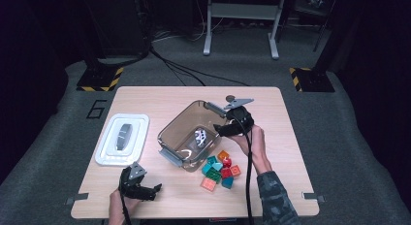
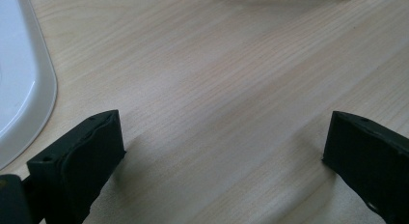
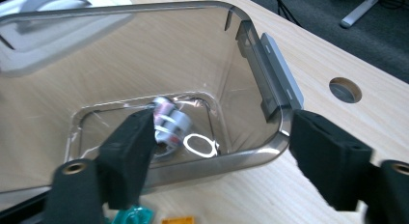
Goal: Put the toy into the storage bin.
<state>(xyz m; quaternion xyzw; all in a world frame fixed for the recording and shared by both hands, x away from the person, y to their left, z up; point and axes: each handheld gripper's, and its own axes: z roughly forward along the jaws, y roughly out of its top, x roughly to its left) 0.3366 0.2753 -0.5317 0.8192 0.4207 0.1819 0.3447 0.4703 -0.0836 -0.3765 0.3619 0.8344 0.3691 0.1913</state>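
A smoky clear plastic container (image 1: 174, 130) stands open in the middle of the table, with a small white and purple toy (image 1: 200, 136) on its bottom. My right gripper (image 1: 219, 129) hovers open at the container's right rim. In the right gripper view the right gripper (image 3: 219, 156) straddles a corner of the container (image 3: 260, 74), and the toy (image 3: 170, 125) lies beyond the left jaw. The white lid (image 1: 122, 139) lies to the left. My left gripper (image 1: 154, 192) rests open near the front edge, with bare wood between its jaws in the left gripper view (image 2: 222, 151).
Several coloured blocks (image 1: 220, 170), teal, red and orange, lie in a cluster in front of the container's right end. A round hole (image 3: 345, 90) is cut in the tabletop beyond the container. The lid's rim (image 2: 29, 89) lies left of the left gripper.
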